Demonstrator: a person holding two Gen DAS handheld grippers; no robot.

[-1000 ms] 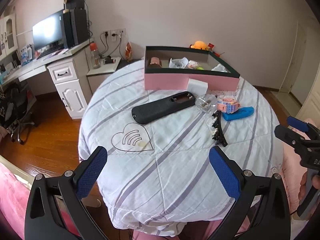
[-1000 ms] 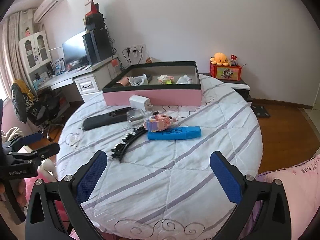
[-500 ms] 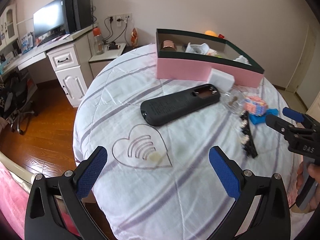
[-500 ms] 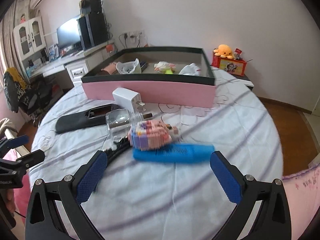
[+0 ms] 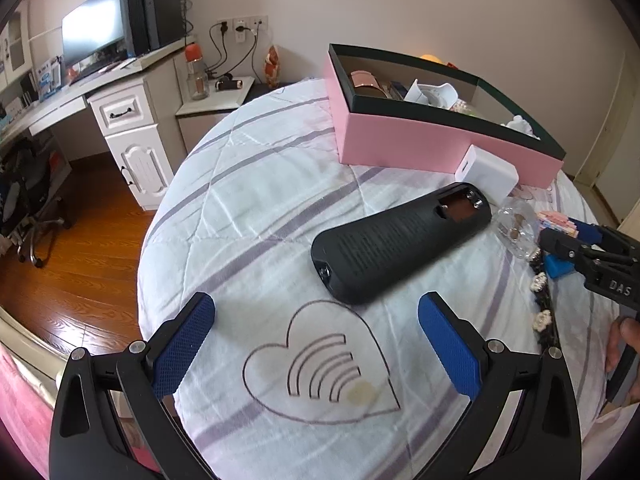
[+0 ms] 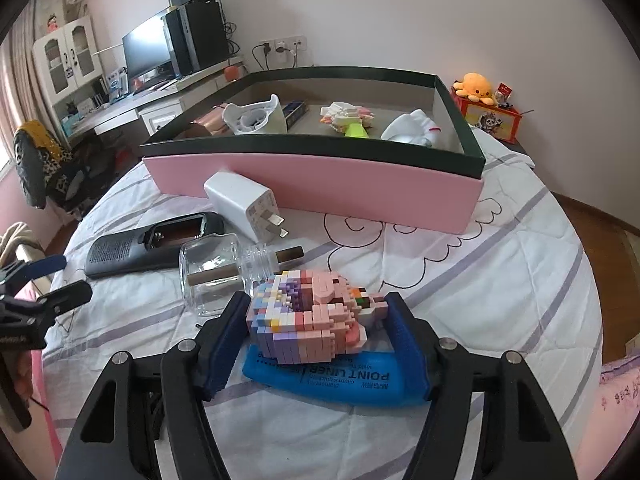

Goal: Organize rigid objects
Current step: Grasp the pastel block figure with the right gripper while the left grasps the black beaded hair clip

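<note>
The pastel block figure sits between the right gripper pads, whose jaws have just been closing onto its sides, atop the blue highlighter. Beyond lies the glass bottle. The left gripper hangs spread, empty, short of the black remote.

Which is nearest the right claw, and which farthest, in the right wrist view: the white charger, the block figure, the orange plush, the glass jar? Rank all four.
1. Block figure: between the right claw's pads.
2. Glass jar: just beyond, to the left.
3. White charger: farther, against the pink box.
4. Orange plush: far right, behind the box.
</note>
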